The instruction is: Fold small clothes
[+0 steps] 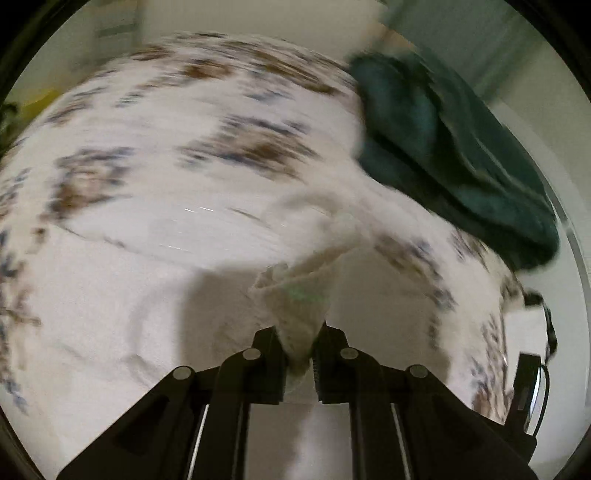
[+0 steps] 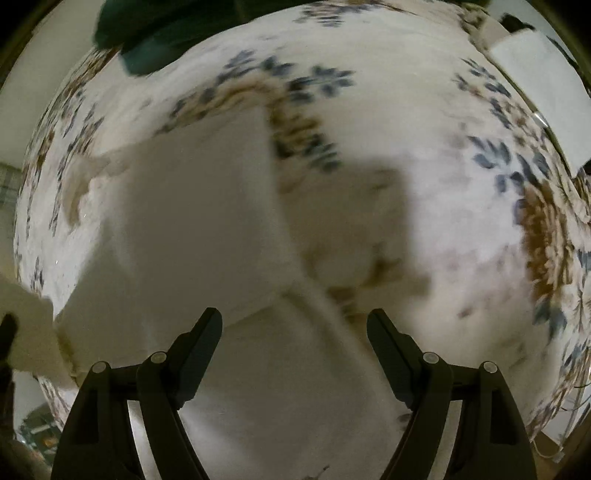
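Observation:
My left gripper [image 1: 300,332] is shut on a bunched corner of a small white garment [image 1: 295,295] and holds it above the floral bedspread [image 1: 147,166]; the view is blurred by motion. In the right wrist view the same white garment [image 2: 192,221] lies spread on the bedspread [image 2: 461,203], with a folded edge running down between my fingers. My right gripper [image 2: 295,325] is open and empty, just above the garment's near part.
A dark green cloth pile [image 1: 443,147] lies at the far right of the bed; it also shows at the top left of the right wrist view [image 2: 147,33]. A white sheet-like object [image 2: 535,74] sits at the bed's far right edge.

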Tool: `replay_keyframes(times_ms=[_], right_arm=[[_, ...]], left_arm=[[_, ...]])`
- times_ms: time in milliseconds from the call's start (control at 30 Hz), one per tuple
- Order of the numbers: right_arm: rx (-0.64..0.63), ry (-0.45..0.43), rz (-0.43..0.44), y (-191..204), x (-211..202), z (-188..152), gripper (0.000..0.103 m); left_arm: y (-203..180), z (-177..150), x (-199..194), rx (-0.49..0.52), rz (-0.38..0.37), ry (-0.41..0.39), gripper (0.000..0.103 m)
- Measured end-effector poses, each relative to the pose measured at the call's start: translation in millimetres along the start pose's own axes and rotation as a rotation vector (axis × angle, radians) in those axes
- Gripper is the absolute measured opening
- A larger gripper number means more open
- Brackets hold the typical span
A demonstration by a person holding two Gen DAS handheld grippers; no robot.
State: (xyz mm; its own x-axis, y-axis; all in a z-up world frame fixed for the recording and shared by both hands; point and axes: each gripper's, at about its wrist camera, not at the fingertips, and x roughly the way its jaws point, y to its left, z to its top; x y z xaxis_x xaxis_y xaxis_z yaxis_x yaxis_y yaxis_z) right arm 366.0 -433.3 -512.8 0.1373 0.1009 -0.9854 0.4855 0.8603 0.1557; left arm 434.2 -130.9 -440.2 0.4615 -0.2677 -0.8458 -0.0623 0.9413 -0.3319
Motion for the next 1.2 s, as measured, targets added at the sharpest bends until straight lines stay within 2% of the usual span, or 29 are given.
replay_keyframes(times_ms=[100,133,233,267,367,433,467,567,633,733,833,933,1033,1067,1100,1133,1167,1200], right_arm=[[0.010,0.009,0.015,-35,-4,17,0.083],[0.008,0.009,0.018,-44,-6,20,0.083],[-0.002,0.004,0.062,-73,-15,31,0.083],[-0.004,0.003,0.072,-80,-18,30,0.083],[0.002,0.020,0.161,-95,-28,36,0.083],[0.001,0.032,0.208,-95,-33,37,0.082],[-0.007,0.038,0.248,-91,-36,39,0.082],[-0.048,0.052,0.354,-68,-40,42,0.083],[-0.082,0.058,0.390,-48,-36,47,0.083],[-0.124,0.076,0.427,-12,-19,56,0.083],[-0.115,0.116,0.444,25,9,68,0.082],[-0.126,0.147,0.400,63,34,78,0.082],[-0.192,0.201,0.261,93,56,81,0.082],[-0.215,0.225,0.212,102,64,79,0.073],[-0.233,0.236,0.187,107,67,77,0.042],[-0.263,0.234,0.165,114,67,73,0.022],[-0.286,0.219,0.158,118,64,70,0.010],[-0.293,0.188,0.157,120,57,68,0.008]], left_arm=[[-63,-15,24,0.058,-0.034,0.047,0.009],[-75,-18,27,0.072,-0.029,0.051,0.013],[-116,-26,35,0.154,0.029,0.064,0.015],[-116,-24,37,0.164,0.050,0.059,0.018],[-115,-17,25,0.174,0.076,-0.031,0.047],[-106,-15,13,0.167,0.087,-0.077,0.092],[-98,-13,7,0.160,0.109,-0.096,0.096],[-47,-10,-23,0.088,0.246,-0.156,0.097],[-9,-13,-40,0.039,0.345,-0.177,0.097],[54,-25,-59,-0.054,0.495,-0.161,0.097],[109,-44,-69,-0.136,0.648,-0.114,0.097],[145,-64,-68,-0.190,0.713,-0.064,0.097],[165,-78,-63,-0.230,0.720,-0.033,0.097],[171,-82,-61,-0.241,0.721,-0.021,0.097],[174,-86,-58,-0.249,0.716,-0.013,0.097],[175,-89,-56,-0.260,0.709,-0.005,0.097],[178,-93,-57,-0.270,0.699,-0.001,0.097],[180,-94,-57,-0.278,0.689,0.001,0.097]])
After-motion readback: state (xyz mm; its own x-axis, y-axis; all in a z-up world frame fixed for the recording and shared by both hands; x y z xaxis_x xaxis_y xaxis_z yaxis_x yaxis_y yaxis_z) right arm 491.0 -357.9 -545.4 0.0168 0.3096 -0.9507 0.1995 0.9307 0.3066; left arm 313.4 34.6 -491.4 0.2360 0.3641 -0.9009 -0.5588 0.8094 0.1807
